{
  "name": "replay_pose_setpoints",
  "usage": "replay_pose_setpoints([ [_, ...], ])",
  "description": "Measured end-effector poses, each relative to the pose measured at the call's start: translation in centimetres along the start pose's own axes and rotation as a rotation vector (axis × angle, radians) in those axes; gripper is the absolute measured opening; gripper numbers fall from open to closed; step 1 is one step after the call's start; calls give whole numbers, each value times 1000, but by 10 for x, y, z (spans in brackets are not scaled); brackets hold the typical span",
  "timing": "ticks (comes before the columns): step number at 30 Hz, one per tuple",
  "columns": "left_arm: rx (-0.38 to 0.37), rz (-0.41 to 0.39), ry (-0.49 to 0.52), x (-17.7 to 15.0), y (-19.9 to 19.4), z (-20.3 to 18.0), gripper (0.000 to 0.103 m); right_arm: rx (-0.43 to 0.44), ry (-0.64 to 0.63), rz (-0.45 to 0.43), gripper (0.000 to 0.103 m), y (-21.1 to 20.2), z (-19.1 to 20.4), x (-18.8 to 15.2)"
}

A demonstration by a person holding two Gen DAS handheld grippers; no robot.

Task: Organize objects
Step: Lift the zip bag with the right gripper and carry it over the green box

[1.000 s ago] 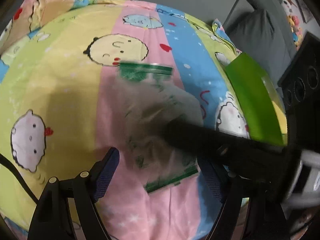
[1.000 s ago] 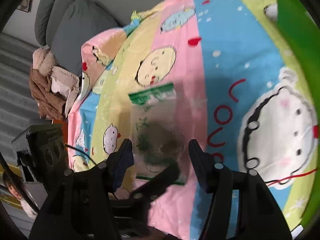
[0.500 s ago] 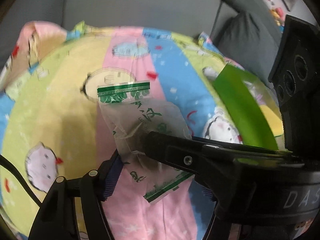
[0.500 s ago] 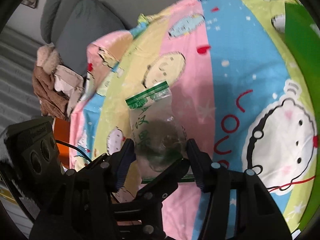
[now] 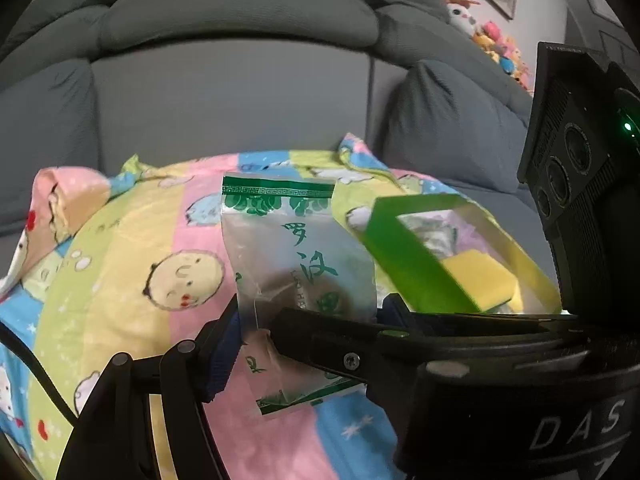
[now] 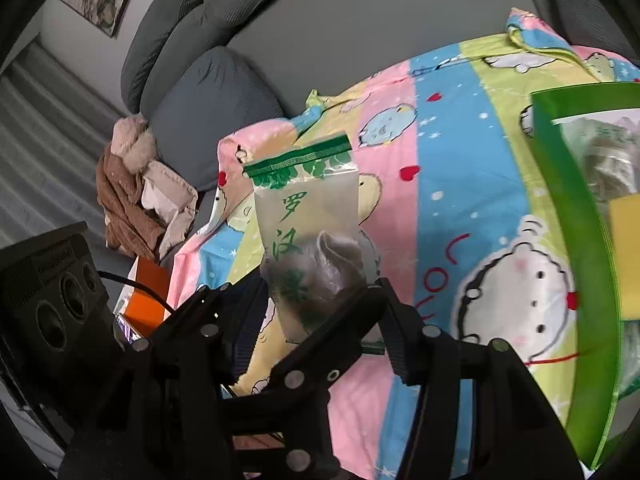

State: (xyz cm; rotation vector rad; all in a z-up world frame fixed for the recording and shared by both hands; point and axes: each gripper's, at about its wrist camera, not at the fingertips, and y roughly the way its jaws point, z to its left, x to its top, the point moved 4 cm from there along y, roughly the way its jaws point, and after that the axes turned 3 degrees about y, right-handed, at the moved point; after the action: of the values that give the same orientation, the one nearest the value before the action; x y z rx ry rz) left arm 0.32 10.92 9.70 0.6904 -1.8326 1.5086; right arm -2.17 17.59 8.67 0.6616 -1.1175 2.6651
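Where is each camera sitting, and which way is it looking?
Left wrist: on the left gripper, looking forward and down at the clear packet, green box and grey sofa; the right gripper crosses in front.
Right wrist: on the right gripper, facing the same packet, cartoon bedsheet and sofa corner.
Shared: packet, box, bedsheet, sofa; both grippers pinch the packet.

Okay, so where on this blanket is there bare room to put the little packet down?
The blanket is bare across its yellow and pink stripes, between the sofa back and the left gripper. It is crowded on the side where the green box sits, close beside the packet.
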Motion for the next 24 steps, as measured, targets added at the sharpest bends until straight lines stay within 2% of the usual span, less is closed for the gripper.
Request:
replay_pose_setpoints([
  [5, -8, -64, 63, 18, -6, -27, 69, 26, 8, -78, 54, -30, -6, 7],
  [11, -87, -88, 138, 29, 3, -69, 69, 0, 64, -180, 55, -73, -30, 11],
  [14, -120, -80, 171, 34, 10, -94, 69, 4, 117, -224, 55, -93, -49, 11],
  [19, -192, -72, 221, 39, 24, -129, 69, -36, 192, -315, 55, -125, -76, 9],
  [24, -270, -24, 211, 37, 43, -153, 69, -64, 265, -351, 55, -144, -105, 4],
])
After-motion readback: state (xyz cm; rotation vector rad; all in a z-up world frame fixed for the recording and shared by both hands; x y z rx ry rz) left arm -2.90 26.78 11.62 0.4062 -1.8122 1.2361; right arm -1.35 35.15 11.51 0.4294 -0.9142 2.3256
